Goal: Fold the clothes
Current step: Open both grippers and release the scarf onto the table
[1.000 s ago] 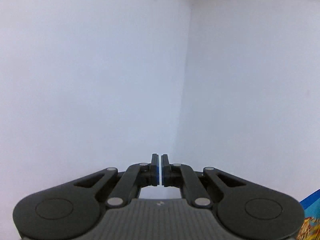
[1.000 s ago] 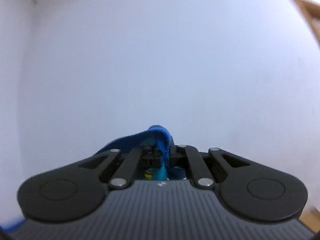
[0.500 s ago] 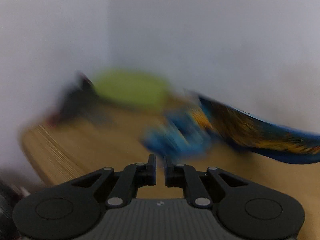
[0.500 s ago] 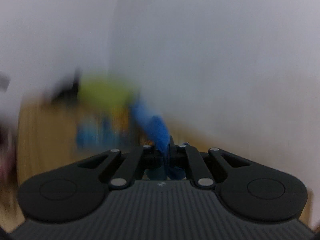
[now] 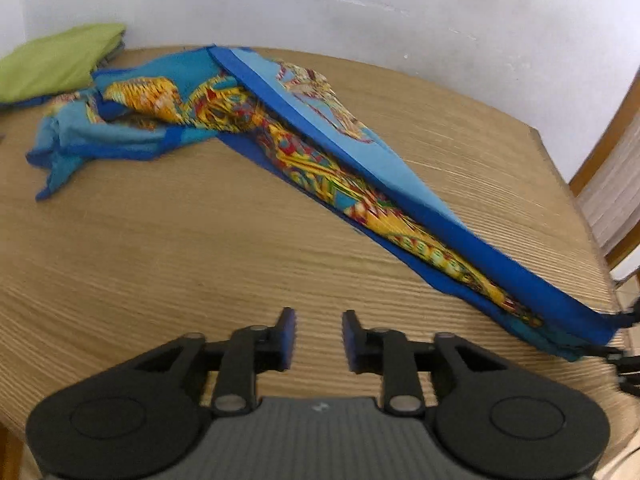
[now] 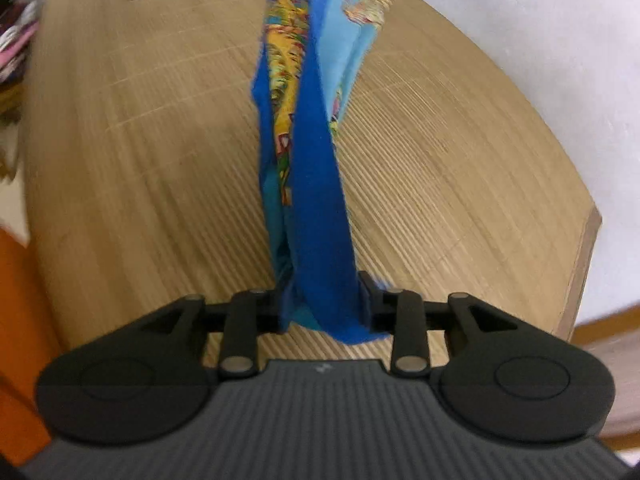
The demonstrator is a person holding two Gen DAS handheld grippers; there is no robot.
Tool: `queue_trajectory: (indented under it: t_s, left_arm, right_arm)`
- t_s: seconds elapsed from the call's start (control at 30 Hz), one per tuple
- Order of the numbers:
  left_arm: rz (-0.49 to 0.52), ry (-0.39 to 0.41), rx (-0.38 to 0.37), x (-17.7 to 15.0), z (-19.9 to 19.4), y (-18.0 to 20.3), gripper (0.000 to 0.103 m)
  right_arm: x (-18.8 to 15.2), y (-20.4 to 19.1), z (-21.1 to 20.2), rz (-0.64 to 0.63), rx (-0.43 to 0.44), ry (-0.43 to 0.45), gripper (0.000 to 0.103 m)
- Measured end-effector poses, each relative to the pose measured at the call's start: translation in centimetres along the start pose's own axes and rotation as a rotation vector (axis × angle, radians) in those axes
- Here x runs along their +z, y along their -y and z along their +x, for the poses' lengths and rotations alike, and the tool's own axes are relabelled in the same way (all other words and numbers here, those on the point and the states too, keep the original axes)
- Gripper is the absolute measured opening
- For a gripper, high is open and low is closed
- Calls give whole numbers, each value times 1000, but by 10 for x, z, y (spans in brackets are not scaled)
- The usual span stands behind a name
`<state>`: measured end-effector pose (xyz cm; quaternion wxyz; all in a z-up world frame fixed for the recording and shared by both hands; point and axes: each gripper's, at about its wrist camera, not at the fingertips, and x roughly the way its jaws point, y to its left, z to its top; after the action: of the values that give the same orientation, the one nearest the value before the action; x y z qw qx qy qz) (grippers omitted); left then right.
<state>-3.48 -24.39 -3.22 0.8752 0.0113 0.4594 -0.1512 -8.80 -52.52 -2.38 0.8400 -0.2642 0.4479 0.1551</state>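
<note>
R gripper (image 6: 325, 300) jaws just parted, scarf (image 6: 316, 184) between (maybe loose).

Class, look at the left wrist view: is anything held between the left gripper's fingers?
No. The left gripper shows only bare wooden table in its gap; the scarf lies apart.

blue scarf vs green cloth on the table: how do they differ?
Pattern: the scarf is blue with a yellow and red print; the green cloth is plain.
Pose: the scarf lies bunched and stretched out in a long band across the table; the green cloth sits flat and compact at the far edge by the wall.
Contact: one end of the scarf sits between the right gripper jaws, which have just been opening; nothing touches the green cloth.
Both rest on the table.
</note>
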Motion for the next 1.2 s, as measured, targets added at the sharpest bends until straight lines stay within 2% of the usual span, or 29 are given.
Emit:
queue_trajectory:
  t_s: [0.1,0.2,0.23,0.27,0.33,0.53,0.67,0.73,0.83,1.0,1.03,1.07,1.1,1.2]
  left_arm:
    - [-38,6,8,8,7,-22,37]
    - [-73,13,5,19,17,-49,38]
    - [-78,15,1,25,18,-56,38]
    - [-78,18,-3,32,23,-65,38]
    - [-87,16,-11,48,36,-90,38]
    - [-100,-16,-8,85,76,-152,38]
    - [-84,-35,-11,86,87,-176,40]
    - [-76,-44,-8,85,90,-185,41]
    - [-62,-53,-7,81,93,-197,41]
    - [-60,-52,-17,78,93,-210,42]
    - [-61,-53,-18,78,93,-213,42]
    - [-64,-54,-18,78,93,-215,42]
    - [-66,-55,-18,78,93,-217,42]
    - [-74,-58,-18,78,93,-223,43]
  right_arm:
    - [5,4,-34,53,36,81,35]
    - [47,20,-46,177,77,217,37]
    - [65,23,-41,211,88,253,43]
    - [88,20,-26,236,97,277,52]
    - [141,8,9,229,87,310,55]
    - [315,-33,139,166,18,351,55]
    - [412,-45,226,200,-11,325,55]
    - [446,-48,260,211,-32,307,55]
    - [474,-45,290,235,-59,308,55]
    - [489,-30,330,257,-115,263,54]
    - [490,-27,335,270,-109,251,46]
    - [490,-24,337,288,-98,246,26]
    - [489,-21,337,310,-89,248,18]
    - [486,-18,330,330,-89,268,8]
